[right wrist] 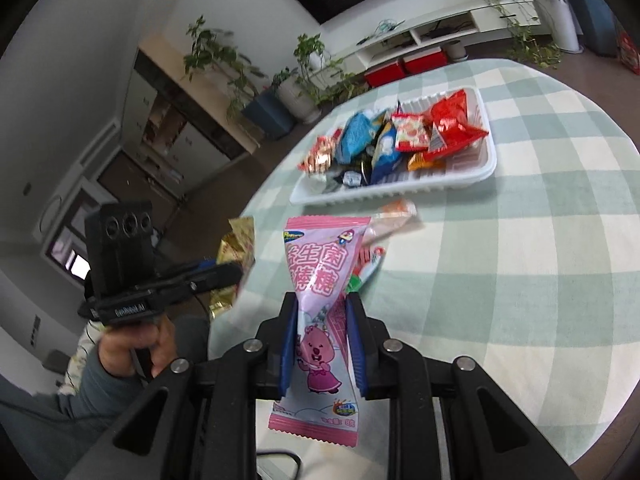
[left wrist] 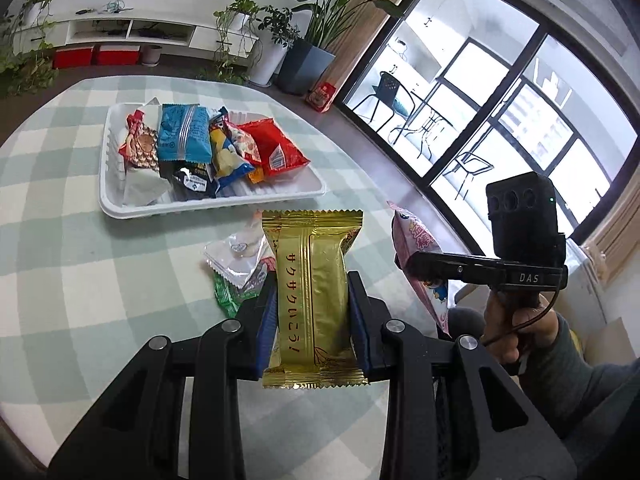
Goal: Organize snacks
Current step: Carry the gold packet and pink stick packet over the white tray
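Left gripper (left wrist: 314,320) is clamping a gold snack packet (left wrist: 314,296) between its blue-padded fingers (left wrist: 267,320), jaws closed in against the packet's sides, packet standing lengthwise along the fingers and lifted above the checked tablecloth (left wrist: 80,260). Right gripper (right wrist: 322,340) is pinching a pink candy bag (right wrist: 320,320) the same way, jaws pressed on its narrowed middle, bag sticking out past the fingertips and hanging out behind them too, printed with a pink cartoon animal. In the left wrist view the pink bag and right gripper are showing to the right of the gold packet, near it but apart. White tray (left wrist: 208,204) is sitting farther out on the table, holding a pile of wrapped snacks: blue packet (left wrist: 182,130), red packet (left wrist: 272,146), yellow-blue one (left wrist: 228,156), a dark one (left wrist: 192,180) and others overlapping, crowded mostly to one end. Between tray and grippers, loose items are lying on the cloth: a clear wrapper (left wrist: 236,254) and a green wrapper (left wrist: 226,294) partly under it; right wrist view is also showing a pale orange-tipped wrapper (right wrist: 396,214) just beside the tray's near rim. Potted plants (left wrist: 276,40) and a low white cabinet (left wrist: 132,30) are standing behind the table.
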Available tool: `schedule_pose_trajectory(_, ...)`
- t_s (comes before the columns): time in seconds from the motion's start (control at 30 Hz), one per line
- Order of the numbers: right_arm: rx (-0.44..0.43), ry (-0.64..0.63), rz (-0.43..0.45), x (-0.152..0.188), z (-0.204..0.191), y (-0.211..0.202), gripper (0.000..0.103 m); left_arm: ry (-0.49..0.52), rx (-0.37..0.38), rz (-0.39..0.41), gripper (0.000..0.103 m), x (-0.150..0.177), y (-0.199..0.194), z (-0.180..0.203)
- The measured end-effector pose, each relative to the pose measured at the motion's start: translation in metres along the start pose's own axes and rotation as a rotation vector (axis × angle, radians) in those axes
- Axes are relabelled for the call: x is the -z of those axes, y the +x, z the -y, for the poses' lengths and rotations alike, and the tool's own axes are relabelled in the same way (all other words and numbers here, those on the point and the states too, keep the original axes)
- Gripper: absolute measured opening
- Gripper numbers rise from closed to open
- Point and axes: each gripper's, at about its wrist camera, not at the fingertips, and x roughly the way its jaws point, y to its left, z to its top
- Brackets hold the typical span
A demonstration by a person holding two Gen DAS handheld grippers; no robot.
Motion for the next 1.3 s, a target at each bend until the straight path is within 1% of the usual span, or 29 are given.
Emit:
schedule_pose_trajectory(0.07, -0.005, 0.02, 0.03, -0.012, 0.0, -0.002, 0.026, -0.011, 0.005, 0.021, 0.03, -0.012, -0.001, -0.004)
schedule_pose_trajectory(0.17, 0.03, 0.01, 0.055, -0.031, -0.003, -0.002, 0.026, -0.032, 0.004, 0.059, 0.03, -0.034, -0.005, -0.013)
schedule_pose_trajectory(0.33, 0.061, 0.006, 0.119, -0.073, -0.003, -0.003, 0.026, -0.044, -0.035, 0.109, 0.03, -0.076, -0.005, -0.026)
schedule_pose_trajectory(0.5, 0.101, -0.002, 0.165, -0.118, -0.003, 0.004, 0.026, -0.024, -0.076, 0.115, 0.03, -0.117, 0.01, -0.031)
schedule_pose_trajectory(0.63, 0.132, -0.005, 0.168, -0.15, 0.004, 0.02, 0.026, -0.014, -0.113, 0.103, 0.03, -0.15, 0.03, -0.035)
schedule_pose_trajectory(0.73, 0.167, 0.003, 0.154, -0.166, 0.015, 0.037, 0.026, -0.023, -0.15, 0.082, 0.03, -0.167, 0.054, -0.04)
schedule_pose_trajectory(0.87, 0.227, 0.021, 0.11, -0.18, 0.039, 0.066, 0.026, -0.013, -0.203, 0.05, 0.03, -0.173, 0.092, -0.046)
schedule_pose_trajectory(1.0, 0.284, 0.028, 0.061, -0.185, 0.059, 0.089, 0.026, 0.004, -0.247, 0.026, 0.03, -0.169, 0.124, -0.051)
schedule_pose_trajectory(1.17, 0.31, 0.011, 0.007, -0.189, 0.069, 0.108, 0.026, 0.064, -0.321, -0.012, 0.03, -0.164, 0.155, -0.053)
schedule_pose_trajectory(1.3, 0.323, 0.011, -0.019, -0.19, 0.076, 0.122, 0.026, 0.093, -0.36, -0.035, 0.03, -0.162, 0.171, -0.056)
